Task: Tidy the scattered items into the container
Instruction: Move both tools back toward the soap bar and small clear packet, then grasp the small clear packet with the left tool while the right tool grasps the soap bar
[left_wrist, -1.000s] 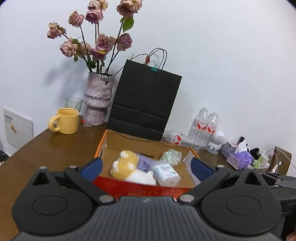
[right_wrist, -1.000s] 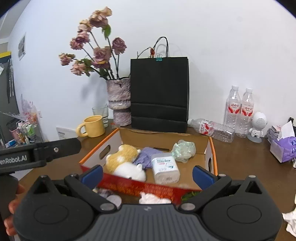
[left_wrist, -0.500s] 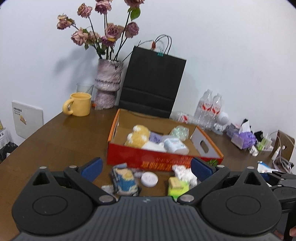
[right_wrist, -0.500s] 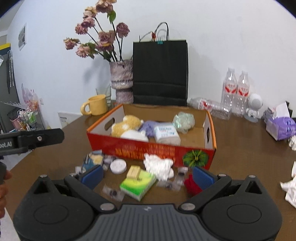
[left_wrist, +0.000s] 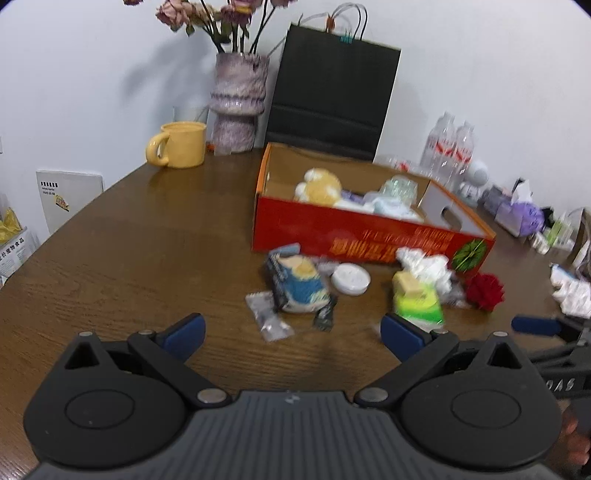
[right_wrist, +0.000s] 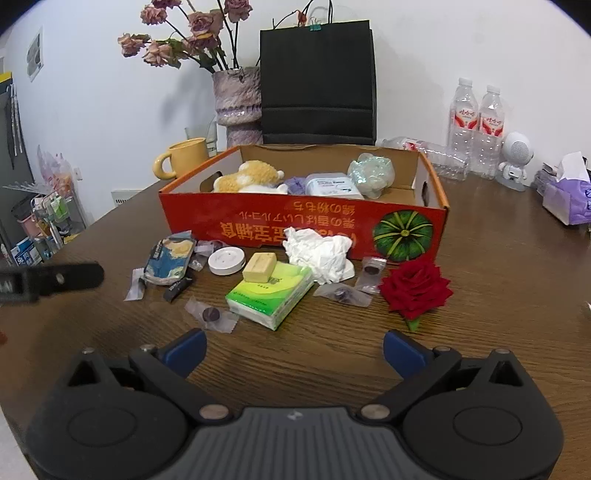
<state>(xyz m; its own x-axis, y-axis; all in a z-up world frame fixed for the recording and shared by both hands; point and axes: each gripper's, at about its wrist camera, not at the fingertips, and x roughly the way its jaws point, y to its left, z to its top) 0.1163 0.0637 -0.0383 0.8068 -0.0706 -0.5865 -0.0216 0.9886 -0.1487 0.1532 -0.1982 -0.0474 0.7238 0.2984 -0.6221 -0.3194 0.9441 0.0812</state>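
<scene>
Table (right_wrist: 498, 258) clutter before box (right_wrist: 258, 221)

It looked like an office: a wooden surface (right_wrist: 498, 295) against a white wall, carrying a mug (right_wrist: 183, 157), water bottles (right_wrist: 476, 125), and a tissue box (right_wrist: 567, 197).

Glossy wood-grain table (right_wrist: 498, 295), cardboard box (right_wrist: 295, 225)

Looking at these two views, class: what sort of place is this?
Probably an office or meeting room: a wooden table against a white wall, water bottles, a tissue box and a black paper bag.
</scene>
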